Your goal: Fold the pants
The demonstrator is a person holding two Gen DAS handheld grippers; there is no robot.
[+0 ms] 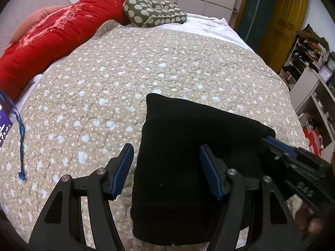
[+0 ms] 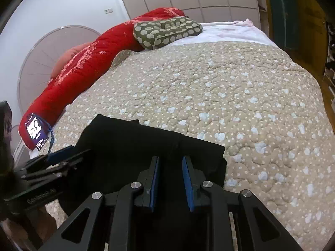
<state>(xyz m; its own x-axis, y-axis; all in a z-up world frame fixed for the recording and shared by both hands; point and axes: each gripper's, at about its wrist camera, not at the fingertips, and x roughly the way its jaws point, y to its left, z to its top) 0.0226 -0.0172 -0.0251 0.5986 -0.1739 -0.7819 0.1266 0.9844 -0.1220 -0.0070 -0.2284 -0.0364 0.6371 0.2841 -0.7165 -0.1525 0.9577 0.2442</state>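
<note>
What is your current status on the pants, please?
Left tool open over black pants. Right tool partly open, nothing gripped. Pants folded compact on quilt. Nothing in the way.

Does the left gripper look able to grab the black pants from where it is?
Probably yes: the left gripper is open right over the folded black pants, with nothing between them.
</note>
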